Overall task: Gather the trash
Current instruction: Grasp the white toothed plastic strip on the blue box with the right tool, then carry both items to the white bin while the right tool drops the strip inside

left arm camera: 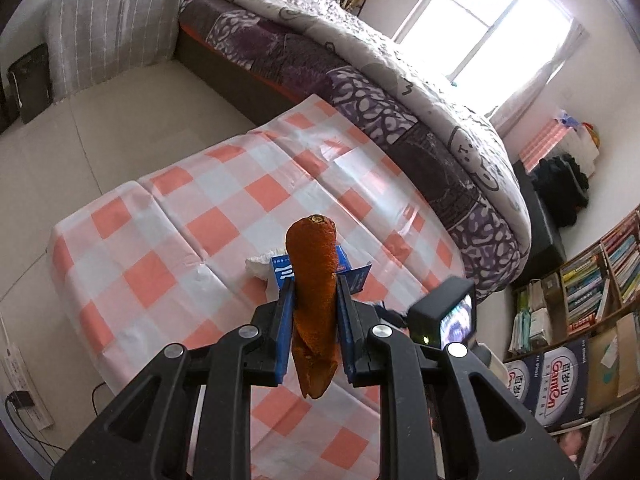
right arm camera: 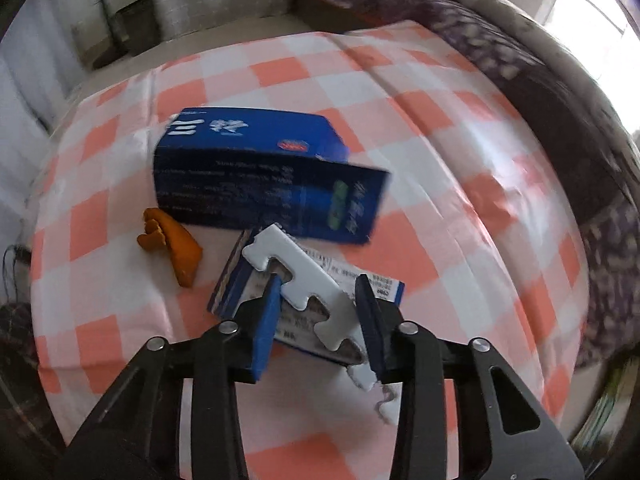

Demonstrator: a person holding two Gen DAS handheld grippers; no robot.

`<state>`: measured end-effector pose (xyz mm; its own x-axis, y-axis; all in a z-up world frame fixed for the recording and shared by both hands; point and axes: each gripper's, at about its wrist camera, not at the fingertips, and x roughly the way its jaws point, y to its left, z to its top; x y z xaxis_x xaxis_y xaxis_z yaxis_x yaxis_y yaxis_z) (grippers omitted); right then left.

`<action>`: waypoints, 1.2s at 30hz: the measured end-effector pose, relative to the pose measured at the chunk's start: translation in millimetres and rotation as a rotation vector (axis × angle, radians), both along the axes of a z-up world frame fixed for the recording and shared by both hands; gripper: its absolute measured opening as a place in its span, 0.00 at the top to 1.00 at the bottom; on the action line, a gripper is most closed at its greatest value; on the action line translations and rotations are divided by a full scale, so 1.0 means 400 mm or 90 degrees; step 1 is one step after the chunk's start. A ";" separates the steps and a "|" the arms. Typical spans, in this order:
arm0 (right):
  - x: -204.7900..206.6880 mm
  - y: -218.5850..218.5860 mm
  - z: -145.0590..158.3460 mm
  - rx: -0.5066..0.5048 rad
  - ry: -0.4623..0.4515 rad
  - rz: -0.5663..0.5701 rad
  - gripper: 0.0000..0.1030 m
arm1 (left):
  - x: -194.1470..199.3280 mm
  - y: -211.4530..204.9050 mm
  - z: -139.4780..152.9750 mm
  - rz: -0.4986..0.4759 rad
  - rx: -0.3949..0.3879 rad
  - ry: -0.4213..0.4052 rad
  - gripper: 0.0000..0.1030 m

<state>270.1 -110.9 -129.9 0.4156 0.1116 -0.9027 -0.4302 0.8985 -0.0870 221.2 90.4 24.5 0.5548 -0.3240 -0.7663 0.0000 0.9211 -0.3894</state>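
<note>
On the checked tablecloth (right arm camera: 400, 128): white notched foam strip (right arm camera: 308, 280), light, bendy, crushable, lying between the narrowed right gripper (right arm camera: 320, 300) jaws; grip mid-length. Left gripper (left arm camera: 314, 292) clamps soft, limp orange peel (left arm camera: 314, 280) above the table.

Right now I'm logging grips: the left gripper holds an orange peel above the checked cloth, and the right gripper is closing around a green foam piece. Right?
One thing is off: the foam piece between the right gripper fingers is white, not green, as the right wrist view shows. The rest stands: the left gripper holds the orange peel above the checked cloth.
</note>
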 end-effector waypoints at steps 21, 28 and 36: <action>-0.248 -0.187 0.205 0.131 -0.132 -0.308 0.67 | -0.013 -0.098 -0.010 -0.033 0.057 -0.024 0.80; -0.284 -0.271 0.208 0.165 -0.149 -0.377 0.66 | -0.017 -0.157 -0.031 -0.054 0.085 -0.025 0.80; -0.322 -0.371 0.229 0.174 -0.169 -0.438 0.66 | -0.025 -0.251 -0.051 -0.088 0.104 -0.029 0.80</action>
<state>141.2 -259.4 -38.4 0.6700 -0.0453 -0.7410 0.2346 0.9599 0.1534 211.3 -9.9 4.2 0.5488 -0.2725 -0.7903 0.1442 0.9621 -0.2316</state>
